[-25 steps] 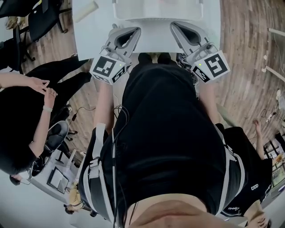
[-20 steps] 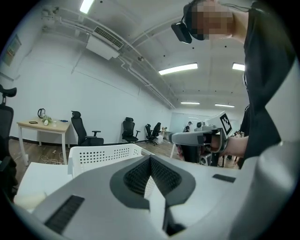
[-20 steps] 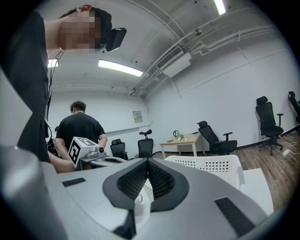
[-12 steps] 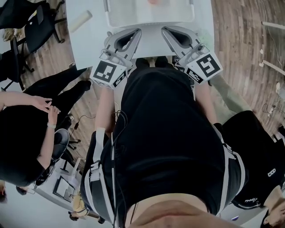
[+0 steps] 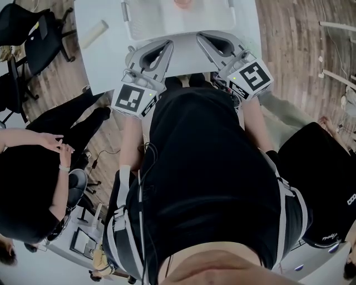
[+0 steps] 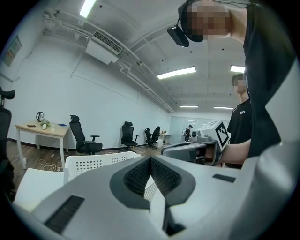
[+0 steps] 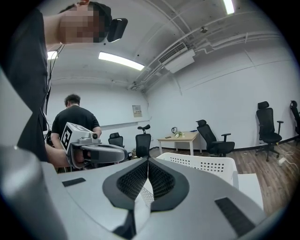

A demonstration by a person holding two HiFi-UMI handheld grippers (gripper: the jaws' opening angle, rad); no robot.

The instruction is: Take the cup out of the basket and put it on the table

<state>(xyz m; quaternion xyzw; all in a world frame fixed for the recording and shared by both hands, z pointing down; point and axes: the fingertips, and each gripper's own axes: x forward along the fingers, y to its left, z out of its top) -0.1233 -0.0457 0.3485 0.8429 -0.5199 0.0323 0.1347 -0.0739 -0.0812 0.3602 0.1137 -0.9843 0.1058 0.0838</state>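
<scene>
A white perforated basket (image 5: 139, 22) stands on the white table (image 5: 100, 61) at the top of the head view. A pinkish thing (image 5: 183, 3), probably the cup, shows inside it at the picture's top edge. My left gripper (image 5: 168, 43) and right gripper (image 5: 201, 36) hover side by side just short of the basket's near rim, both shut and holding nothing. In the left gripper view the shut jaws (image 6: 150, 159) point over the basket (image 6: 93, 163). The right gripper view shows its jaws (image 7: 148, 161) shut before the basket (image 7: 206, 165).
A pale roll (image 5: 95, 30) lies on the table left of the basket. A seated person (image 5: 33, 183) and office chairs (image 5: 33, 39) are at the left, and another person (image 5: 328, 183) stands at the right. The table's near edge runs under my grippers.
Both grippers have crept a little forward toward the basket, and more of the basket and table shows now. The jaws have stayed shut.
</scene>
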